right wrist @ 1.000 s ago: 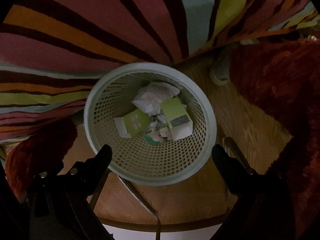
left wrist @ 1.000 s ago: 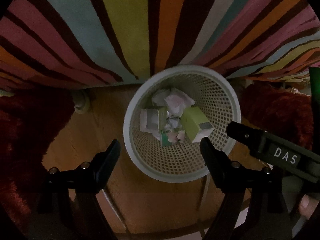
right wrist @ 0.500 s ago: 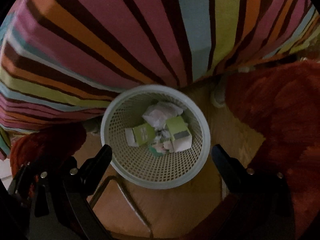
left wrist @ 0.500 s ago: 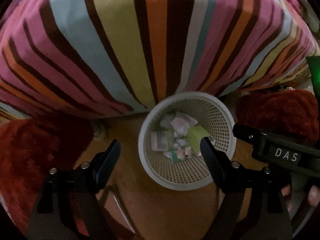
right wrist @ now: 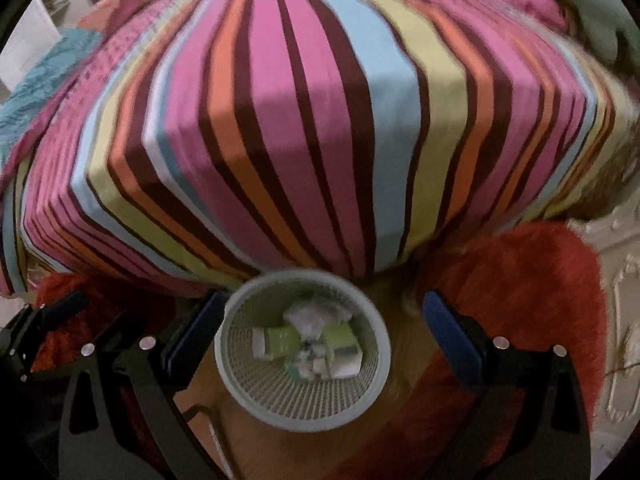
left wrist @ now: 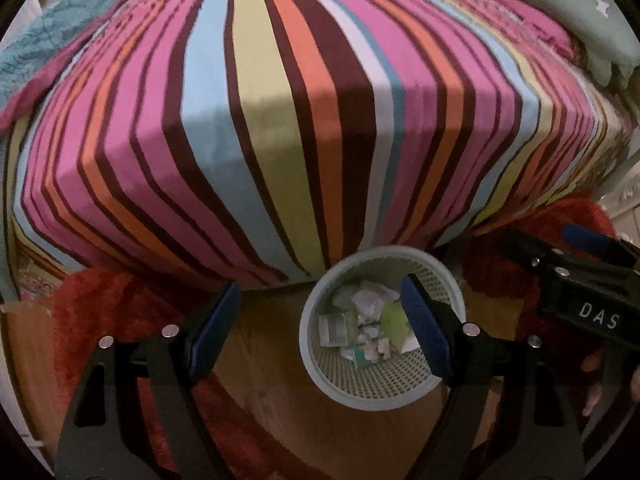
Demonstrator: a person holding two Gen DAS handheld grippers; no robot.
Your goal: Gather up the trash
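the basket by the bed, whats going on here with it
A person holds a hand-held gripper in each hand above the white mesh basket, which stands on the wood floor beside the striped bed. The left hand-held gripper and right hand-held gripper are both open and empty. Crumpled paper and green cartons already lie in the basket.

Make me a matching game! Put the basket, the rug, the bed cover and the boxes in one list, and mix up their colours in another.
Things:
1. basket
2. rug
3. bed cover
4. boxes

Colours:
A. striped in many colours
B. lime green and white
C. pale grey-green mesh
D. fuzzy red

Pairs: 1-C, 2-D, 3-A, 4-B
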